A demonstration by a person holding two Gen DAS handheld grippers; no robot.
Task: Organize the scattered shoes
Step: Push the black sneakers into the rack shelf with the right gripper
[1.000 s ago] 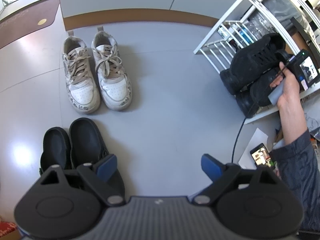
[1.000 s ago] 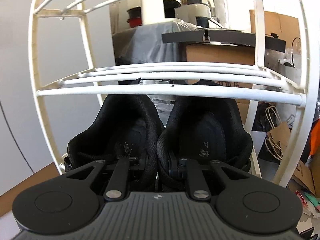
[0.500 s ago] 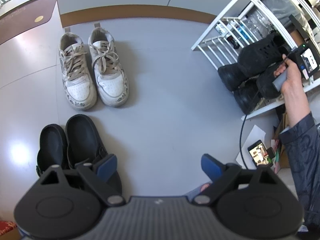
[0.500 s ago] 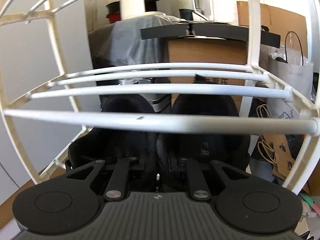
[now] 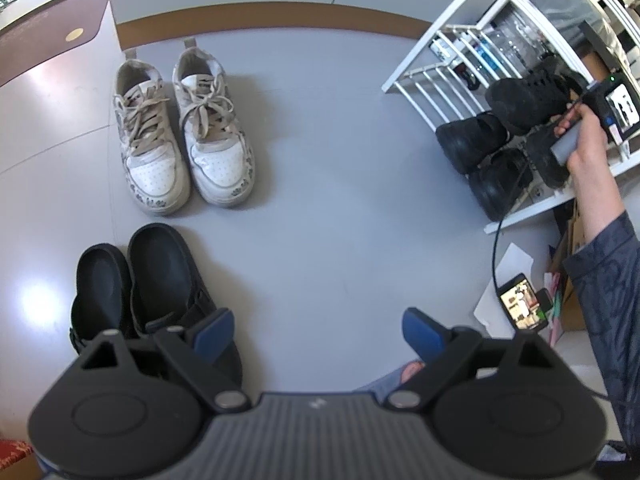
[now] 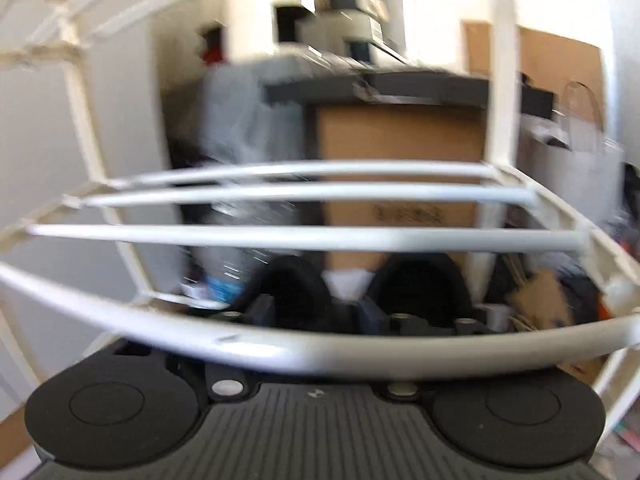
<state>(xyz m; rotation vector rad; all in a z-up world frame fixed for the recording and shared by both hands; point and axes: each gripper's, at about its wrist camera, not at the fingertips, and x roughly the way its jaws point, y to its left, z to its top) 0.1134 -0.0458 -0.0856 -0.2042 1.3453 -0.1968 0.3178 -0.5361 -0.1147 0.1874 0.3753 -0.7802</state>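
- the left gripper (image 5: 316, 330) hangs over a grey floor (image 5: 328, 208), its blue-tipped fingers spread wide with nothing between them.
- in the left wrist view a pair of white lace-up sneakers (image 5: 184, 136) stands side by side at 11 o'clock, toes toward the camera.
- a pair of black slip-on shoes (image 5: 152, 292) sits at 8 o'clock, just behind the left finger, partly hidden by it.
- at 2 o'clock a white wire shoe rack (image 5: 448, 60) holds black shoes (image 5: 520, 100) on an upper tier, with a pair of black boots (image 5: 480, 160) below it.
- a person's right hand (image 5: 584, 140) holds the right gripper (image 6: 344, 308) at the rack beside the upper pair of black shoes.
- in the blurred right wrist view the jaws are opening; the two black shoes lie just ahead of the fingertips, behind the rack's white bars, and the pads do not appear to press on them.
- a lit phone (image 5: 524, 300) lies on the floor at 4 o'clock, near a dark sleeve (image 5: 608, 300).
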